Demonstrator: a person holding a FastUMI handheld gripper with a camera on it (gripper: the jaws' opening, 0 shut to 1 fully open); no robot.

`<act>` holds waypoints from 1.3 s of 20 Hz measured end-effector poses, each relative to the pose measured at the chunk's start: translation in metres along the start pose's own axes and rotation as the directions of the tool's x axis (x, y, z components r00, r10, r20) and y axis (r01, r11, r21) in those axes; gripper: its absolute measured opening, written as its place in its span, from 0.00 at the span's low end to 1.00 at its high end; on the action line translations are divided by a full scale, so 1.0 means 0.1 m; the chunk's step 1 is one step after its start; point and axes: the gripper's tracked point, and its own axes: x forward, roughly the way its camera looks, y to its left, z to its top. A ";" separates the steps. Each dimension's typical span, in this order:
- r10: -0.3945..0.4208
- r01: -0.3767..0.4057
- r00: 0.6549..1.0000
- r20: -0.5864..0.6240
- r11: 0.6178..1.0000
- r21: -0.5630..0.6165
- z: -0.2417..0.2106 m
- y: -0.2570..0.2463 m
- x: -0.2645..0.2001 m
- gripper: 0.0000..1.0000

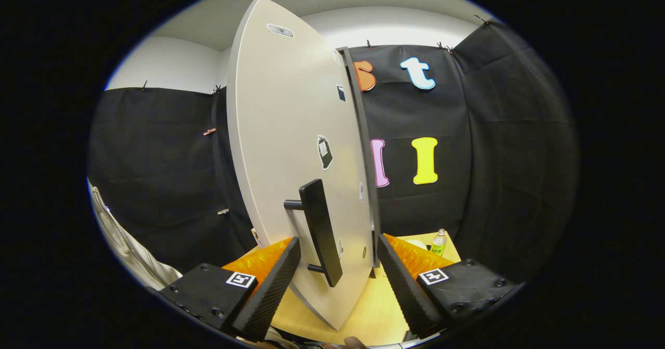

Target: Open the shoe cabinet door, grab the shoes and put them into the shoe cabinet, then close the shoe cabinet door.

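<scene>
The shoe cabinet door (291,131) is a pale grey panel standing upright just ahead of me, turned at an angle, with small stickers on its face. Its black bar handle (321,232) runs vertically near the door's lower part. My gripper (338,242) is open, and the handle and the door's lower edge lie between the two fingers. The left finger (275,281) sits close beside the handle with a small gap. The right finger (402,281) stands past the door's dark edge strip (363,151). Neither finger presses on the handle.
A yellow tabletop (363,307) lies under the door and the fingers. Beyond the right finger stands a small bottle with a green label (439,242) beside a white object (415,244). A person's pale sleeve (124,245) is to the left of the left finger.
</scene>
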 end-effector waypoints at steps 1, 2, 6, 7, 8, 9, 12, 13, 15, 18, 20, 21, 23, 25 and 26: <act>0.002 -0.002 1.000 0.001 1.000 0.000 -0.01 0.08 0.04 0.98; -0.005 0.006 1.000 0.008 1.000 -0.007 -0.01 0.15 0.09 0.98; -0.046 0.046 0.999 0.021 0.999 0.002 -0.05 0.39 0.34 0.98; -0.046 0.046 0.999 0.019 0.999 0.009 -0.06 0.47 0.38 0.98; -0.044 0.043 0.999 0.023 0.999 0.010 -0.07 0.56 0.43 0.98; -0.042 0.041 0.999 0.024 0.999 0.009 -0.07 0.65 0.49 0.98; -0.022 0.022 0.999 0.028 1.000 0.004 -0.11 0.88 0.70 0.98; -0.013 0.013 1.000 0.021 1.000 0.009 -0.15 0.93 0.77 0.98; 0.003 -0.003 1.000 0.013 1.000 0.017 -0.19 1.06 0.91 0.98; 0.028 -0.028 1.000 0.007 1.000 0.011 -0.19 1.24 1.09 0.99; 0.052 -0.052 0.999 0.007 0.999 0.005 -0.20 1.36 1.16 1.00; 0.063 -0.063 0.998 0.005 0.998 0.003 -0.21 1.40 1.19 1.00; 0.083 -0.083 0.997 0.008 0.997 0.000 -0.21 1.49 1.23 1.00; 0.089 -0.089 0.996 0.007 0.996 -0.009 -0.22 1.54 1.25 1.00; 0.088 -0.087 0.996 0.007 0.996 -0.011 -0.21 1.54 1.25 1.00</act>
